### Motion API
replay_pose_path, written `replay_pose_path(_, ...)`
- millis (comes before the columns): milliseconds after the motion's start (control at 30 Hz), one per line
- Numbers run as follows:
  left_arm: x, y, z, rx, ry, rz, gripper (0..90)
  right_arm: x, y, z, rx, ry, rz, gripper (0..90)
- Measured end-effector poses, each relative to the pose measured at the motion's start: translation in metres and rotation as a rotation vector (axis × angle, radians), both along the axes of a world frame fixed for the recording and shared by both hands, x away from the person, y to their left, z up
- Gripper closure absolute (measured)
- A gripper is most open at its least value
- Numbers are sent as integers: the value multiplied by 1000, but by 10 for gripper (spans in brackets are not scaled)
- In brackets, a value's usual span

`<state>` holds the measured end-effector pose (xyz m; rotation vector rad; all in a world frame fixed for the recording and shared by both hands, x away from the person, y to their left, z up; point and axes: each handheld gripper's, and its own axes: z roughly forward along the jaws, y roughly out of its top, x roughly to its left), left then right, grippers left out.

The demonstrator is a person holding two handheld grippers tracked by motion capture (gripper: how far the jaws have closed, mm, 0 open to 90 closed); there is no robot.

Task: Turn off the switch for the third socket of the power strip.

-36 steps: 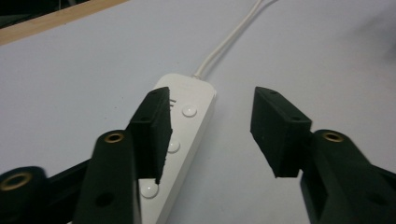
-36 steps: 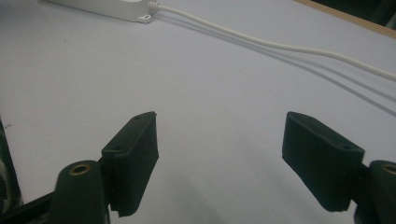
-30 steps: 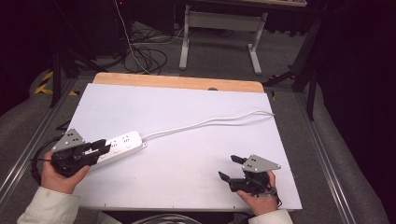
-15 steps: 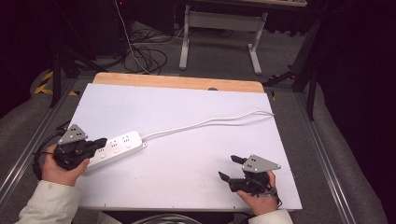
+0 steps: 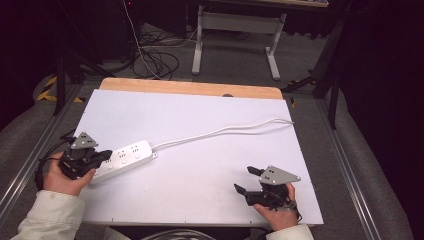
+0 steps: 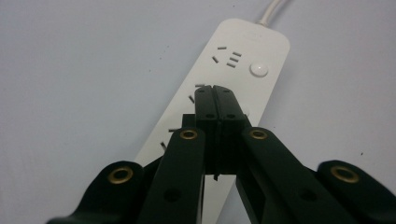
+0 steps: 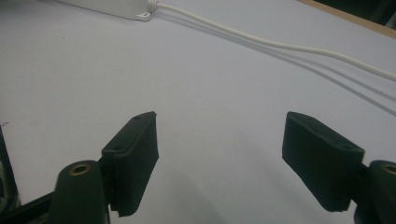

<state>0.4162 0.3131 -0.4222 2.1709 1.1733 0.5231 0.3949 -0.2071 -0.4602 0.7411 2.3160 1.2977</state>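
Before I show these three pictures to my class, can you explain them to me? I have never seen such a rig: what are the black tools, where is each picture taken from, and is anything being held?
A person sits at a white table with a hand-held two-jaw gripper in each hand; there is no robot arm. The high view looks down from above the person. The other two pictures come from cameras riding on the grippers, looking along their black jaws.

On the table lies a white power strip whose cable runs toward the far right edge.

The left gripper has its jaws shut together, tips over the strip's sockets, perhaps touching; nothing is clamped between them. The right gripper has its jaws wide open over bare table, holding nothing.
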Motion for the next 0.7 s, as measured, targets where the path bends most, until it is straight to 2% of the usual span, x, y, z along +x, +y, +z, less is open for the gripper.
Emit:
replay_pose_path(100, 1, 0, -1, 9, 20, 2, 897, 0, 0, 0, -1, 0, 1, 273)
replay_pose_path(167, 2, -1, -3, 42, 44, -3, 897, 0, 0, 0, -1, 0, 1, 273)
replay_pose_path(400, 5, -5, -8, 84, 84, -8, 897, 0, 0, 0, -1, 1, 1, 273)
replay_pose_path(433, 5, -5, -9, 94, 100, -13, 898, 0, 0, 0, -2, 1, 2, 273)
replay_pose_path(700, 7, -7, -11, 108, 133, -22, 897, 0, 0, 0, -3, 1, 2, 273)
